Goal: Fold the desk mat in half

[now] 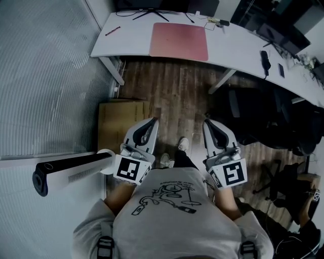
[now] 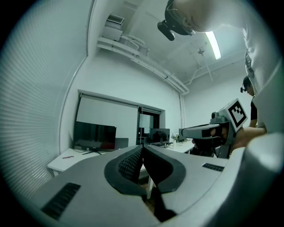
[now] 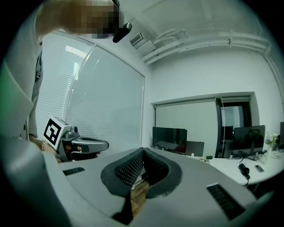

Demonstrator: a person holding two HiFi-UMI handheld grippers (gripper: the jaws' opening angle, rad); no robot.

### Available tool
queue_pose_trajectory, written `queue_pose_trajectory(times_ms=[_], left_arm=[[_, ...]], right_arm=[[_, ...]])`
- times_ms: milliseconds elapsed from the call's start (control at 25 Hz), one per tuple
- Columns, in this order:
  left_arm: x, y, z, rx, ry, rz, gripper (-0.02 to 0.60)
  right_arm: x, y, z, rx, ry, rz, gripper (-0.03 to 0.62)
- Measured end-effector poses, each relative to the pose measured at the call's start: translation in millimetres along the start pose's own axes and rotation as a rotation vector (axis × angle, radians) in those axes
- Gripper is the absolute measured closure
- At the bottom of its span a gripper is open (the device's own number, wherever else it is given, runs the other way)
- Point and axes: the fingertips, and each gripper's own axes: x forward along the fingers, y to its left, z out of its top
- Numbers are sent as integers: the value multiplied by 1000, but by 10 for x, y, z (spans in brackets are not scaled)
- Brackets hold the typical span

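Note:
The red desk mat (image 1: 178, 41) lies flat and unfolded on the white desk (image 1: 126, 43) at the far side of the room. I stand well back from it on the wooden floor. My left gripper (image 1: 152, 121) and right gripper (image 1: 207, 123) are held side by side at waist height, pointing toward the desk. In the left gripper view the left gripper (image 2: 142, 149) has its jaws pressed together with nothing between them. The right gripper (image 3: 143, 151) is likewise shut and empty in its own view. Each gripper shows in the other's view: the right gripper (image 2: 208, 130) and the left gripper (image 3: 84, 145).
A cardboard box (image 1: 120, 124) lies on the floor ahead on the left, beside a white tower fan (image 1: 71, 171). Black office chairs (image 1: 263, 116) crowd the right. On the desk are a monitor stand (image 1: 147, 12), a pen (image 1: 112, 31) and a dark handset (image 1: 265, 59).

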Motion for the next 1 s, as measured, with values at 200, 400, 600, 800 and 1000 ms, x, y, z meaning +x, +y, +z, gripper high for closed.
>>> queue_pose_trajectory(times_ms=[200, 400, 600, 800, 1000], left_arm=[[77, 85, -10, 5, -9, 0, 561], [254, 123, 0, 5, -11, 0, 561], [578, 150, 7, 6, -2, 1, 561], [1018, 230, 54, 7, 1, 1, 561], [1468, 325, 105, 13, 5, 5, 561]], right_arm=[[81, -29, -19, -1, -2, -3, 585], [169, -191, -47, 4, -3, -8, 585], [311, -494, -34, 11, -6, -10, 585], [547, -870, -15, 20, -4, -8, 585], [803, -1244, 49, 20, -11, 1, 585]])
